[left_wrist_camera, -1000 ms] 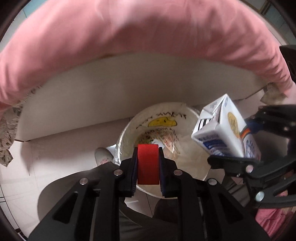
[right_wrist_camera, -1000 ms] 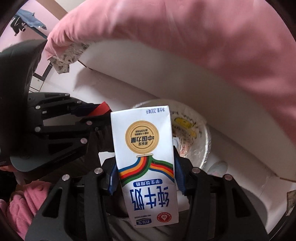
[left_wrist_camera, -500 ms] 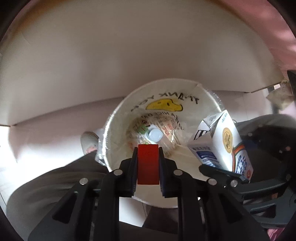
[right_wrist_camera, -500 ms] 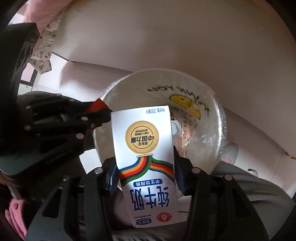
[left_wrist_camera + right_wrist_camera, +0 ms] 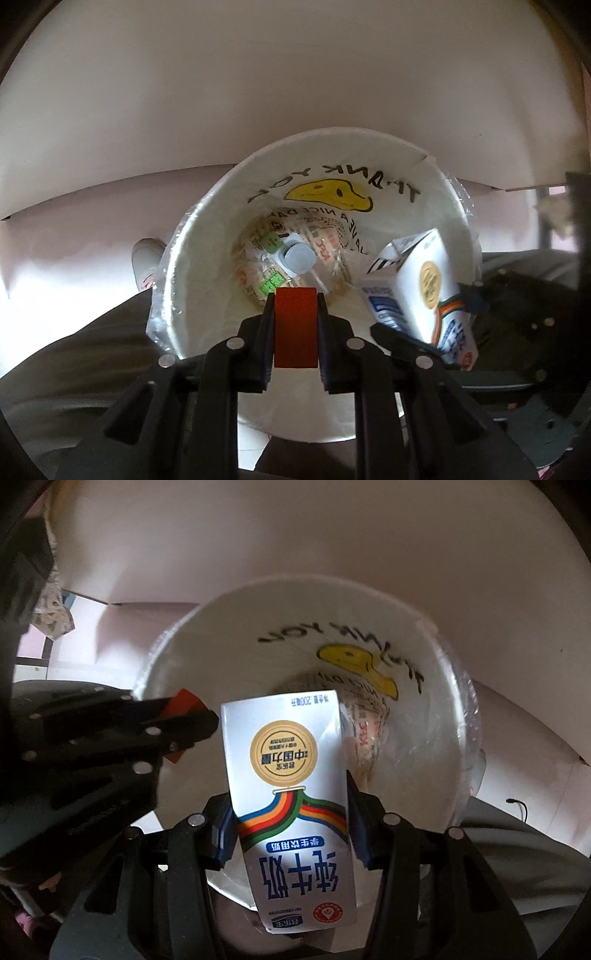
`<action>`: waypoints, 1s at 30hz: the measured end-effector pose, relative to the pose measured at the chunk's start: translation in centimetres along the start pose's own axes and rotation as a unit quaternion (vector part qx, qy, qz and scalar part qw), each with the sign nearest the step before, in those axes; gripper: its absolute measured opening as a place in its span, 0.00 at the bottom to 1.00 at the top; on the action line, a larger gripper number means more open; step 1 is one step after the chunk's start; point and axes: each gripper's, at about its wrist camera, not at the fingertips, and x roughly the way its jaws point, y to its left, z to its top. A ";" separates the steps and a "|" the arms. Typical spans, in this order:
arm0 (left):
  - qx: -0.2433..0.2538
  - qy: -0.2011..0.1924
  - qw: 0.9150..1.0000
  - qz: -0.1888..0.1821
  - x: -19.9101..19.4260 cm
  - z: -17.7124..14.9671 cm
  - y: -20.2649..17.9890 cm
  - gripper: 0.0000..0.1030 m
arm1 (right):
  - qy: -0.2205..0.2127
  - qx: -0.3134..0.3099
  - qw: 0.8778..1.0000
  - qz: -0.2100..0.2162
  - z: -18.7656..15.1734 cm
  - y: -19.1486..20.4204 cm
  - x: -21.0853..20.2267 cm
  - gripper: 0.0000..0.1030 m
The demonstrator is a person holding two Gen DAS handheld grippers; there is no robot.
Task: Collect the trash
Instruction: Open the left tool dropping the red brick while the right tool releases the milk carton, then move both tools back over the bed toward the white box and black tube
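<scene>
Trash bin [image 5: 192, 236] holds wrappers [image 5: 258, 273], capped bottle [image 5: 297, 256].

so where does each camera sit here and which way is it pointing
Left wrist: on the left gripper, facing steeply down into the lined white bin; it clamps a red block; a trouser leg and shoe show.
Right wrist: on the right gripper, facing down into the bin; it clamps the milk carton; a trouser leg shows.
Shared: bin, carton, red block, and each view shows the other gripper.
</scene>
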 end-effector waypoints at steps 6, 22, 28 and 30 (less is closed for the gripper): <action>0.010 -0.017 1.000 -0.004 -0.3 0.3 -0.7 0.42 | -0.003 0.001 1.000 -0.017 0.2 0.0 1.0 0.55; 0.055 -0.070 0.994 0.056 -8.2 -0.8 -1.5 0.43 | -0.045 -0.017 0.999 0.007 -1.4 0.5 -6.0 0.58; 0.063 -0.135 0.987 0.053 -15.2 -1.4 -2.3 0.49 | -0.097 -0.060 0.993 -0.004 -2.8 2.1 -12.9 0.58; 0.063 -0.158 0.984 0.051 -17.5 -1.5 -2.7 0.51 | -0.120 -0.074 0.990 -0.008 -3.3 2.6 -15.5 0.58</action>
